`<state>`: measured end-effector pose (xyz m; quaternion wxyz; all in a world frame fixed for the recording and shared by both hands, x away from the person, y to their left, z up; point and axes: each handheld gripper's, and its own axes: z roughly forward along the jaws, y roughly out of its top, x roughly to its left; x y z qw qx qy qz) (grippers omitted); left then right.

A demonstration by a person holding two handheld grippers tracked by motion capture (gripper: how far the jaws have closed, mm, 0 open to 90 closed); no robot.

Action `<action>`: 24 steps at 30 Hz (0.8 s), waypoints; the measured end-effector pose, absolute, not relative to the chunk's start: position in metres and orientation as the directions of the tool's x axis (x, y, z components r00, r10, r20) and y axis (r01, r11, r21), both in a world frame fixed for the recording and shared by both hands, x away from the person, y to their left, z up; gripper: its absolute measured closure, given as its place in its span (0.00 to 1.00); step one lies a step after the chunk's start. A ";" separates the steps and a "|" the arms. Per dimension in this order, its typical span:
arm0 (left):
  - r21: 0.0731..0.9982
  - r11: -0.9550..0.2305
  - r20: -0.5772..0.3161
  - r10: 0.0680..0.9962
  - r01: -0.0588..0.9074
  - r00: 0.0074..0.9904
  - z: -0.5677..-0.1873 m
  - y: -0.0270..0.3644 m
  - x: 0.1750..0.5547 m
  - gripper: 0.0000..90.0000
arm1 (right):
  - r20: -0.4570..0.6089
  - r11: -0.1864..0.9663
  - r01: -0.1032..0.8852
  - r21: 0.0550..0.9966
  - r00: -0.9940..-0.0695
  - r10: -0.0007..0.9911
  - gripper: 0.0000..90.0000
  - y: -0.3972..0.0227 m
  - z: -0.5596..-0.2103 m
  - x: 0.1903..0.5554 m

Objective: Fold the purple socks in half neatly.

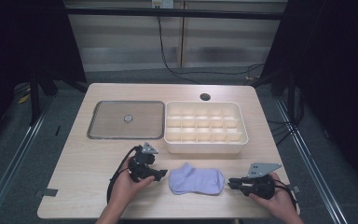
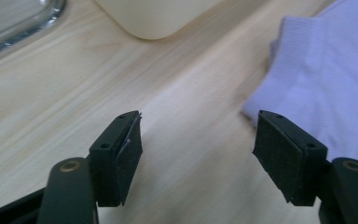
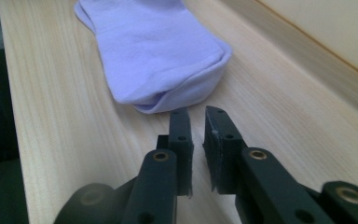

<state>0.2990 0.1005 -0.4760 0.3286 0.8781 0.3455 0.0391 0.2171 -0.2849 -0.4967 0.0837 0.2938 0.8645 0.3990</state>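
Observation:
A pale lilac sock [image 1: 196, 179] lies folded flat near the table's front edge, between my two grippers. My left gripper [image 1: 161, 174] sits just left of it, pointing right. In the left gripper view the jaws [image 2: 198, 154] stand wide apart over bare wood, and the sock [image 2: 326, 79] lies past the right-hand jaw, not between them. My right gripper [image 1: 231, 183] is just right of the sock, pointing left at it. In the right gripper view its jaws [image 3: 198, 140] are almost together with only a thin slit and nothing in it, a little short of the sock's folded end [image 3: 158, 51].
A cream organizer box [image 1: 205, 145] with several small compartments stands behind the sock. Left of it lies a flat, metal-rimmed tray [image 1: 91, 126] with a small round knob [image 1: 127, 118]. A cable hole [image 1: 205, 96] is at the table's back. Cables trail from both grippers.

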 end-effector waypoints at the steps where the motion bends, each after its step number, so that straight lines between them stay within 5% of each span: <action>1: 0.600 -0.543 -0.176 0.626 0.587 0.759 -0.475 0.099 0.299 0.38 | 0.090 0.514 0.438 0.738 -0.818 0.568 0.93 -0.284 -0.497 0.217; 13: 0.474 -0.560 -0.304 0.621 0.680 0.723 -0.471 0.089 0.302 0.58 | 0.105 0.538 0.434 0.723 -0.838 0.535 0.97 -0.276 -0.500 0.216; 24: 0.425 -0.577 -0.319 0.626 0.697 0.712 -0.477 0.075 0.303 0.61 | 0.101 0.546 0.434 0.717 -0.839 0.534 0.96 -0.273 -0.502 0.218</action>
